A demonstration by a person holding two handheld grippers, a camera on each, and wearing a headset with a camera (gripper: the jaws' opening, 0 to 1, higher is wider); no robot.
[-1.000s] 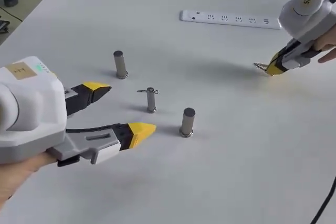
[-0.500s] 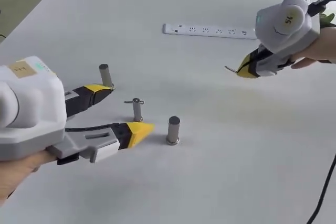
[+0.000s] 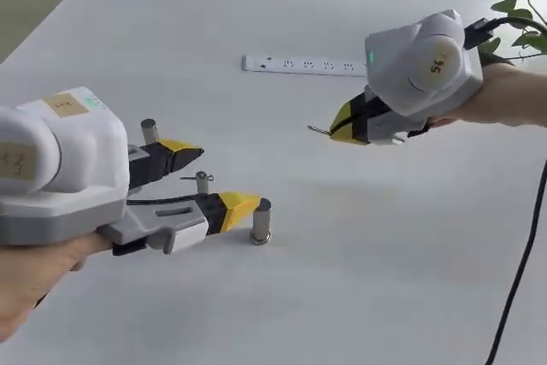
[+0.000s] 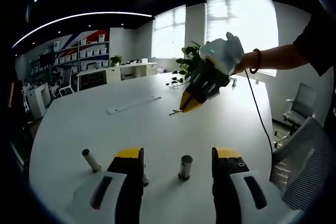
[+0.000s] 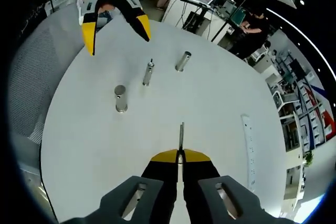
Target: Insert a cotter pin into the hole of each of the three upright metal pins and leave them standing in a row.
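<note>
Three upright metal pins stand in a row on the white table: a far pin [image 3: 149,132], a middle pin [image 3: 202,182] with a cotter pin through its top, and a near pin [image 3: 261,221]. My left gripper [image 3: 214,179] hovers open just beside them, and the near pin [image 4: 185,167] shows between its jaws. My right gripper [image 3: 340,132] is raised over the table to the right, shut on a thin cotter pin [image 3: 317,130] that sticks out toward the row. In the right gripper view the cotter pin [image 5: 181,135] points at the pins [image 5: 148,73].
A white power strip [image 3: 299,64] lies at the far side of the table. A black cable [image 3: 521,271] runs down the right edge, and a green plant [image 3: 521,19] is at the far right. Bare tabletop [image 3: 367,237] lies between the right gripper and the pins.
My right gripper has lifted off the table with the cotter pin and moved left toward the pins. My left gripper has edged closer to the row. The head camera has shifted.
</note>
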